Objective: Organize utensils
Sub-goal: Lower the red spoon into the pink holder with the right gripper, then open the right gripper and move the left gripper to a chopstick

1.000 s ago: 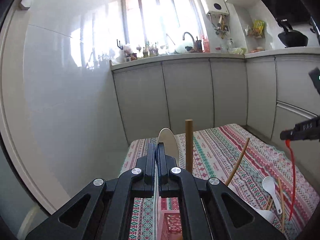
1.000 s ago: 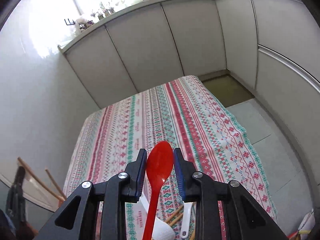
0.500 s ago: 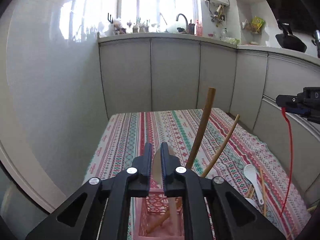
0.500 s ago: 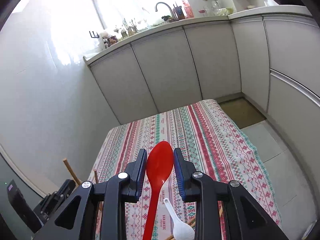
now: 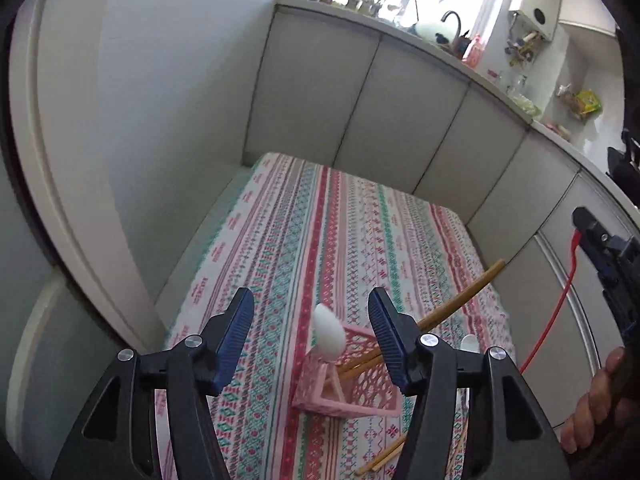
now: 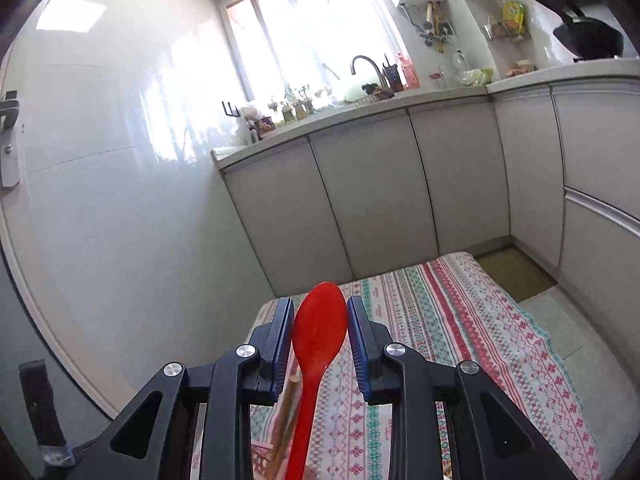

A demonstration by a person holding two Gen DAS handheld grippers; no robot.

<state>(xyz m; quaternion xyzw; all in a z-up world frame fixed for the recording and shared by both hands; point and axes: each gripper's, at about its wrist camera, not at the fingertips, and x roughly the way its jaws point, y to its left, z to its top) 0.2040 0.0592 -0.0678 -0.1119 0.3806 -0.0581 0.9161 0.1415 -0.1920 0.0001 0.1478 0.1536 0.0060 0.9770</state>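
The left claw [image 5: 311, 334] is opening over the pink basket [image 5: 352, 376], its blue pads standing well apart and pressing on nothing; the white spoon [image 5: 328, 334] is showing between them but apart from both, its bowl up and its handle reaching down into the basket beside two wooden utensils [image 5: 460, 304] that are leaning out over the rim. The basket is sitting on the striped cloth of the worktop [image 5: 304, 232], and loose chopsticks [image 5: 380, 458] are lying on the cloth nearby. The right claw [image 6: 320, 334] is holding the red spoon [image 6: 318, 340] with the jaws fairly narrow, the pads flanking the spoon's bowl and the handle trailing back and down between the fingers. That spoon is looking like thin plastic: probably very light, stiff enough to keep its line, and smooth, so it is likely to pivot or slide where the pads are bearing only on the curved edges of the bowl. A hold lower down, at the neck or upper handle, would probably steady it better for dropping it handle-first into the basket. The basket itself is appearing light and open-latticed, so a leaning utensil or a nudge could tip or shift it on the cloth.
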